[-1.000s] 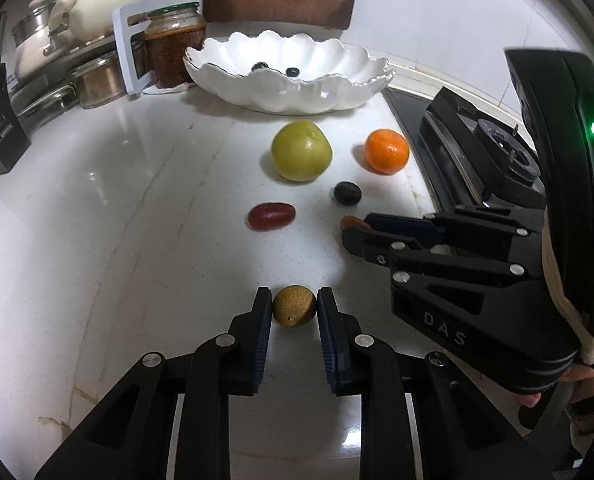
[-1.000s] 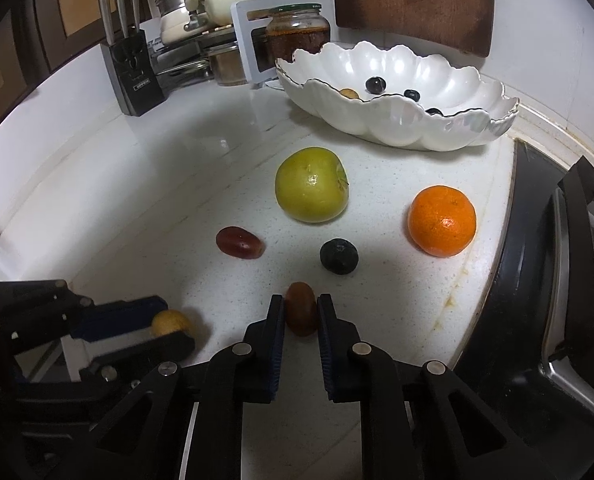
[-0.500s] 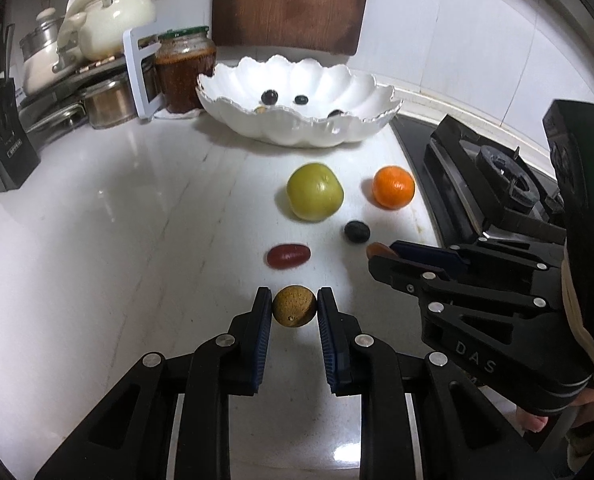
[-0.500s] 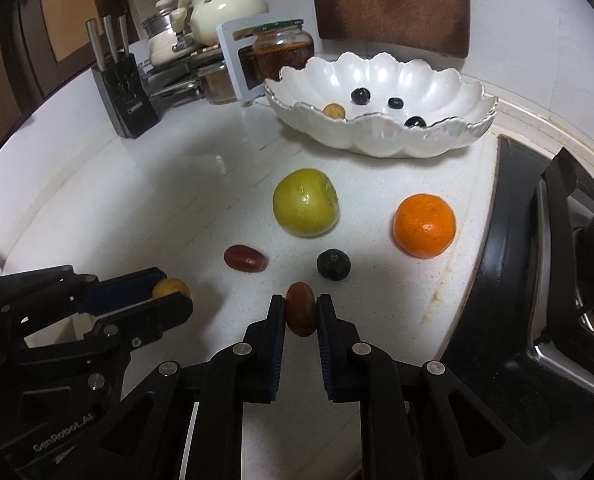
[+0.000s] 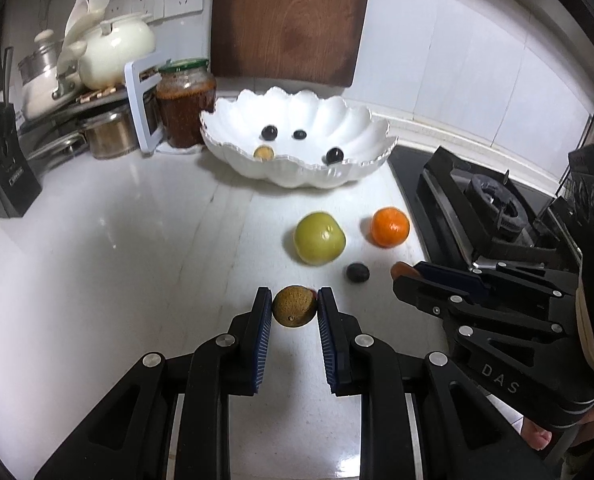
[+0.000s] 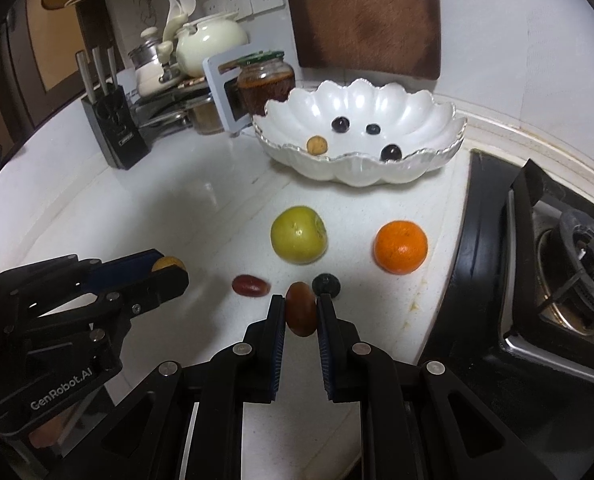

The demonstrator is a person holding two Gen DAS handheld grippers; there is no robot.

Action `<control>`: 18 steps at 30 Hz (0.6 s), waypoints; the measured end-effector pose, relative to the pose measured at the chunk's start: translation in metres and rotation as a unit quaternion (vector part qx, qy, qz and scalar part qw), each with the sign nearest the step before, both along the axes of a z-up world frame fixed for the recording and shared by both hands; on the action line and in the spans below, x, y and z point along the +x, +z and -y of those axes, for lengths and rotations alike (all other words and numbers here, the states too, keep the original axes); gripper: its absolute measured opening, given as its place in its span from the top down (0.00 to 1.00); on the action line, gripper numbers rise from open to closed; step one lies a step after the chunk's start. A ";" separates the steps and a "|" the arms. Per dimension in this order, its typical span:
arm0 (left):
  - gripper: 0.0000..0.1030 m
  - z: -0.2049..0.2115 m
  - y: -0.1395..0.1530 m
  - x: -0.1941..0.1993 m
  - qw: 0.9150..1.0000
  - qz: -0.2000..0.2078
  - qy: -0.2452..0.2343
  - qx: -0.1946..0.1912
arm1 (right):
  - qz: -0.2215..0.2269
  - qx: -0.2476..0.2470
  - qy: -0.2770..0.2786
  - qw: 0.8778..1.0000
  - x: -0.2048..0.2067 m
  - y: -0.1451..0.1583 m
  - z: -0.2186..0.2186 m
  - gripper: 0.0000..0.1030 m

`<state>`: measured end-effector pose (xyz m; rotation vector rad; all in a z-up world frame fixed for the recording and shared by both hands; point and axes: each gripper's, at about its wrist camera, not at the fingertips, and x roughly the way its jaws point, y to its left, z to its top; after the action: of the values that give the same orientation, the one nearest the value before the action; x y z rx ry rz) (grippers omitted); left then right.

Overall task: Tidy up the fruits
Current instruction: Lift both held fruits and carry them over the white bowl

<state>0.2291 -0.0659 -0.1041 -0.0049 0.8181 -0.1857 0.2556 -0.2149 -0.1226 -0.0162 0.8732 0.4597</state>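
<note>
Your left gripper [image 5: 295,310] clamped the tan round fruit [image 5: 294,311] above the counter [image 5: 137,240]. Your right gripper [image 6: 301,314] clamped the reddish-brown fruit [image 6: 301,309]. The white bowl [image 6: 357,168] stood beyond the green fruit [image 6: 299,234] and the orange [image 6: 401,246].

A round, rough tan-brown fruit [image 5: 294,311] sits pinched between the left tool's [image 5: 294,312] blue pads, clear of the white desk [image 5: 137,260]. A smooth reddish-brown oval fruit [image 6: 301,314] stands on end, clamped in the right tool [image 6: 301,316]. On the desk lie a large yellow-green round fruit [image 6: 299,234], a bright orange mandarin [image 6: 401,247] well to its right, a small dark berry [image 6: 326,284] between them, and a dark red oblong fruit [image 6: 250,285]. The white scalloped ceramic bowl [image 6: 361,168] holds three dark berries and one small tan fruit [image 6: 317,145].
</note>
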 end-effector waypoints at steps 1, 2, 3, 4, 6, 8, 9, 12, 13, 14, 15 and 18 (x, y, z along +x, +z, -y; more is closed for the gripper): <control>0.77 -0.001 0.003 0.001 1.000 0.003 -0.002 0.000 | 0.002 0.000 -0.002 1.000 0.000 0.002 0.000 0.83; 0.77 -0.001 0.006 0.001 1.000 0.007 -0.004 -0.001 | 0.005 0.001 -0.004 1.000 -0.001 0.005 -0.001 0.83; 0.77 -0.002 0.009 0.002 1.000 0.011 -0.006 -0.003 | 0.010 0.002 -0.008 1.000 -0.001 0.009 -0.001 0.83; 0.77 -0.002 0.011 0.003 1.000 0.014 -0.008 -0.006 | 0.013 0.003 -0.011 1.000 -0.001 0.012 -0.001 0.83; 0.77 -0.004 0.018 0.005 1.000 0.023 -0.012 -0.009 | 0.022 0.006 -0.019 1.000 -0.002 0.019 0.000 0.83; 0.77 -0.005 0.023 0.007 0.999 0.029 -0.016 -0.012 | 0.030 0.007 -0.026 0.999 -0.003 0.025 0.000 0.83; 0.77 -0.006 0.026 0.008 0.999 0.031 -0.017 -0.014 | 0.034 0.006 -0.030 0.999 -0.003 0.028 0.000 0.83; 0.77 -0.007 0.034 0.012 0.999 0.042 -0.024 -0.015 | 0.045 0.007 -0.041 0.998 -0.002 0.036 0.000 0.83; 0.77 -0.007 0.035 0.013 0.999 0.045 -0.025 -0.015 | 0.048 0.007 -0.046 0.998 -0.002 0.039 0.001 0.83; 0.77 -0.007 0.038 0.015 0.998 0.050 -0.028 -0.015 | 0.051 0.008 -0.050 0.997 -0.002 0.041 0.002 0.83; 0.77 -0.007 0.041 0.017 0.998 0.054 -0.032 -0.016 | 0.054 0.010 -0.055 0.997 -0.001 0.044 0.003 0.83; 0.77 -0.007 0.047 0.023 0.997 0.065 -0.037 -0.022 | 0.064 0.016 -0.069 0.995 0.004 0.051 0.005 0.83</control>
<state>0.2520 -0.0586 -0.0570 -0.0039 0.6849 -0.2718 0.2592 -0.2201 -0.0714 0.0438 0.7360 0.3390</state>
